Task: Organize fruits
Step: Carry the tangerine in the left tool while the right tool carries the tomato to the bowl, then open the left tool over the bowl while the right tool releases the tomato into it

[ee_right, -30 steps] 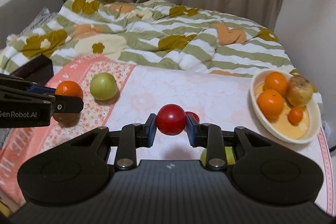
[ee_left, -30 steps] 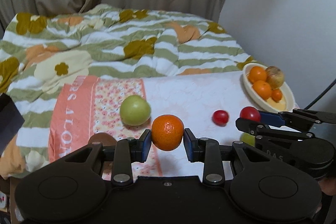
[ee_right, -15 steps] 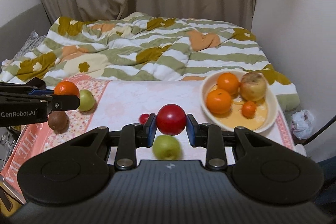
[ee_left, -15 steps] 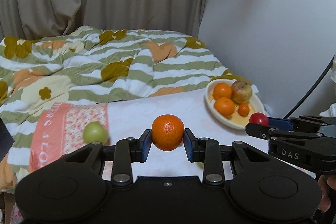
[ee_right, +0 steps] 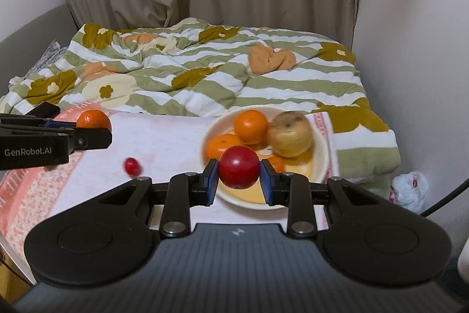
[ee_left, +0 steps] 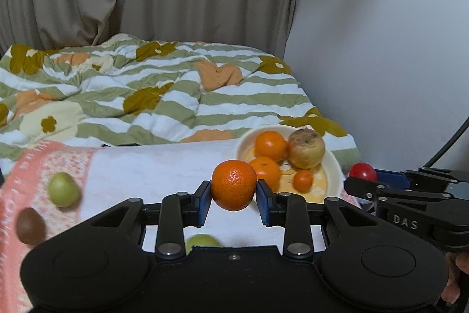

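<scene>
Our left tongs (ee_left: pixel 233 197) pinch a round orange tangerine (ee_left: pixel 233 185); our right tongs (ee_right: pixel 239 181) pinch a smooth red apple (ee_right: pixel 239 170) over the cream bowl (ee_right: pixel 319 169). Oranges (ee_right: pixel 251 126) and a browned apple (ee_right: pixel 290 134) fill it; a small red tomato (ee_right: pixel 132 166) lies on the desk (ee_right: pixel 164 145).

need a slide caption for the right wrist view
Right claw carries a red fruit toward the fruit bowl; left claw holds an orange.

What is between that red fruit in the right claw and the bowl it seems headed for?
Nothing visible. The right gripper holds the red fruit just in front of the bowl, with open air between. The bowl already holds oranges and a yellowish apple, but its near part shows bare.
</scene>
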{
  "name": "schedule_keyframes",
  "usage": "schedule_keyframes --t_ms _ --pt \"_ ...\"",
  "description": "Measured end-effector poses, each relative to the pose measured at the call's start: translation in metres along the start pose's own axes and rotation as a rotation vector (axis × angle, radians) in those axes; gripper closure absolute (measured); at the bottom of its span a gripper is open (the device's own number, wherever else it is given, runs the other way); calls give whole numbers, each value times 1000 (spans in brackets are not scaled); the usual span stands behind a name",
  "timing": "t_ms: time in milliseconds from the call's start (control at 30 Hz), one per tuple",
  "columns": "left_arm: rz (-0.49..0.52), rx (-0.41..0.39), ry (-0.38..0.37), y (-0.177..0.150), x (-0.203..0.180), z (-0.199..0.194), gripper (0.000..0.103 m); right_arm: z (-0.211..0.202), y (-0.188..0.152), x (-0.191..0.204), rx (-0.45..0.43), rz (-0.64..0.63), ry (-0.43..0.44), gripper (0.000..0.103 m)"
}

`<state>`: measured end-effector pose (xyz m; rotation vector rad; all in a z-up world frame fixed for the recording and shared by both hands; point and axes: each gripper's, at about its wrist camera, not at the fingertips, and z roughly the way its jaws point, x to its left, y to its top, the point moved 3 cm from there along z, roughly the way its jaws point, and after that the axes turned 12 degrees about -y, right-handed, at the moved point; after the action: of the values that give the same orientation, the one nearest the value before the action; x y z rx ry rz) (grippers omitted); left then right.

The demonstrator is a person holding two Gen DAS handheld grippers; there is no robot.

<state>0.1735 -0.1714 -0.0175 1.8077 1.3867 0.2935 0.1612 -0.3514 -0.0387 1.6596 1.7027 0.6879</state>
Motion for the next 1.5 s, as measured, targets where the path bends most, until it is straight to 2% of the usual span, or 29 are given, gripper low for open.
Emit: schedule_keyframes --t_ms 167,400,667,867,933,967,1000,1500 --pt "7 34 8 -4 -29 37 67 30 -3 -35 29 3 11 58" --pt "30 92 5 -9 -48 90 67 70 -9 -65 70 23 10 58" --pt "65 191 -14 -21 -53 147 67 101 -13 -77 102 27 -4 58" --pt "107 227 -2 -27 -54 162 65 113 -11 -75 122 20 -1 58" --pt "130 228 -2 -25 -55 161 47 114 -9 -74 121 16 0 58" --pt "140 219 1 -24 -56 159 27 114 -8 -74 119 16 1 58" --pt "149 202 4 -23 -56 155 14 114 -6 -74 118 17 1 58" --pt "69 150 28 -11 -22 118 11 142 -3 -57 150 -15 41 58"
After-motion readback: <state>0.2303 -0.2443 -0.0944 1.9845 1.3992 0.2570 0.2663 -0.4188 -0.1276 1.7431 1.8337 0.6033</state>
